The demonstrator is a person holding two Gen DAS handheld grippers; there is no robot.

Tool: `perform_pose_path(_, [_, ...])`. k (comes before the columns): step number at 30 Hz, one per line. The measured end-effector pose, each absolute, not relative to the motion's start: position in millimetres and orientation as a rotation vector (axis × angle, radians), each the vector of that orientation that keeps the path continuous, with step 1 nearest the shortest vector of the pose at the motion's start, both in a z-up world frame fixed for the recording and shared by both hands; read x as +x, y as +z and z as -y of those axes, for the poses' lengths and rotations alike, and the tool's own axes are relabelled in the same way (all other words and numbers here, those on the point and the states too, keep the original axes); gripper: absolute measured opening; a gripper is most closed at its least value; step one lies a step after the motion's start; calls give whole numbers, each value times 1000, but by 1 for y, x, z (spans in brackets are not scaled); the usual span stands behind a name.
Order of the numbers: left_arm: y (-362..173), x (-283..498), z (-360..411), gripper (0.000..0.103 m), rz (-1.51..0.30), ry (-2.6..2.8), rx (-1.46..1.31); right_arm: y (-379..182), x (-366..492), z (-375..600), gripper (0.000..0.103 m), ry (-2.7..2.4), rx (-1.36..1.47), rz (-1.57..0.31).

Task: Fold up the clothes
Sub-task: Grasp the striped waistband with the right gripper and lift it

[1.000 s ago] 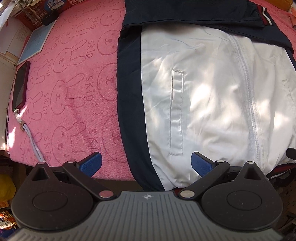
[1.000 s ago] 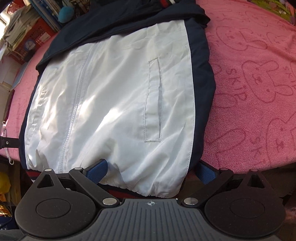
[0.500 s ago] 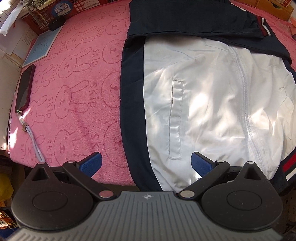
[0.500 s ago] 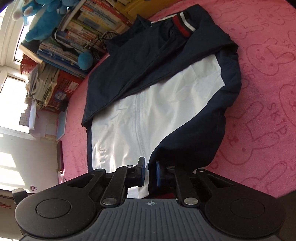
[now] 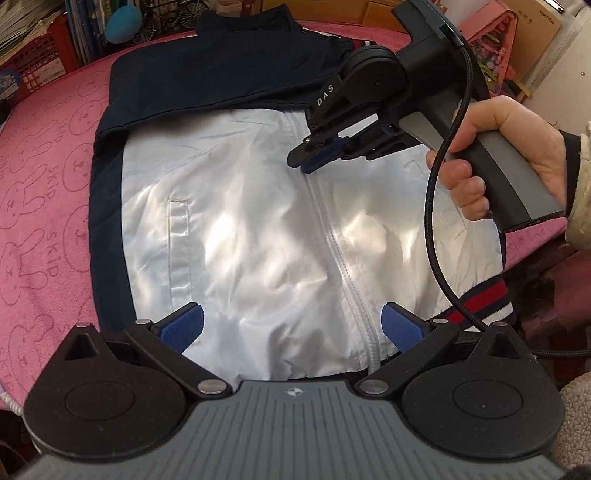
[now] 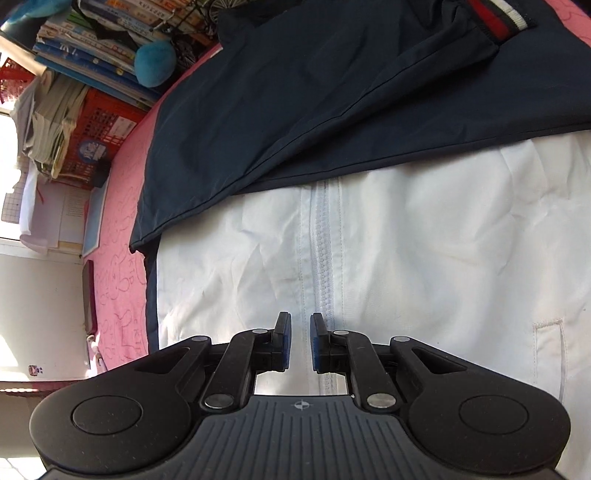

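Left wrist view: a navy-and-white jacket (image 5: pixel 258 229) lies flat on a pink bunny-print blanket (image 5: pixel 40 192), front side up. Its long axis runs from the striped hem band (image 5: pixel 480 306) at the near edge to the navy collar end at the far side, and the white zipper (image 5: pixel 340 251) follows that line down the middle. A navy sleeve (image 5: pixel 221 74) is folded across the upper part (its red-and-white cuff (image 6: pixel 495 18) shows in the right wrist view). The left gripper (image 5: pixel 291 325) hangs over the near hem with its blue pads spread wide, one over the white panel near the left pocket slit (image 5: pixel 179 247), the other just right of the zipper; nothing is between them. The right gripper (image 5: pixel 314 160), held by a hand (image 5: pixel 495 155) with a black cable (image 5: pixel 436 221) trailing, hovers over the zipper where white meets navy. Its jaws are drawn nearly together with no cloth pinched between them.
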State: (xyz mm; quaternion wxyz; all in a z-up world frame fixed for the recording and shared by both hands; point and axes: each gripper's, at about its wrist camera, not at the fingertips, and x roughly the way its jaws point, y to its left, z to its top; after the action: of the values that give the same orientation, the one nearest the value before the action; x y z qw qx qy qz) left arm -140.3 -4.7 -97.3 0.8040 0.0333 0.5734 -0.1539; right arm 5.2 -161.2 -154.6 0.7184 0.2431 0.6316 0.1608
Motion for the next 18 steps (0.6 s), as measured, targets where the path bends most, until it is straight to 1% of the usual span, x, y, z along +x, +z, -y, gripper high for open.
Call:
perform_pose_path(1, [-104, -135, 12, 103, -1238, -320, 94, -146, 1, 166, 18, 368, 516, -1368])
perform_pose_path(2, [-109, -131, 15, 103, -1240, -301, 107, -137, -3, 172, 19, 380, 494, -1337])
perform_pose_path(3, [-112, -127, 14, 103, -1238, -285, 100, -123, -13, 179, 34, 388, 423, -1294])
perform_pose_path(4, [-115, -122, 12, 103, -1237, -271, 90, -109, -23, 187, 62, 396, 349, -1250])
perform_pose_path(6, [-120, -115, -1, 103, -1246, -248, 47, -87, -55, 200, 89, 414, 194, -1182])
perform_pose_path(8, [-123, -110, -10, 103, -1249, -218, 51, -80, -89, 207, 91, 438, 32, -1183])
perform_pose_path(10, [-126, -107, -16, 103, -1251, -191, 77, -83, -123, 210, 99, 443, -145, -1215])
perform_pose_path(12, [-126, -104, -24, 103, -1256, -169, 83, -99, -151, 215, 100, 418, -250, -1295])
perform_pose_path(14, [-123, -105, -32, 103, -1261, -148, 67, -115, -163, 229, 100, 359, -162, -1412])
perform_pose_path(17, [-121, -110, -48, 103, -1270, -106, 48, -145, -175, 265, 103, 253, 145, -1544])
perform_pose_path(18, [-120, -112, -52, 103, -1277, -92, 43, -155, -177, 276, 103, 216, 239, -1558])
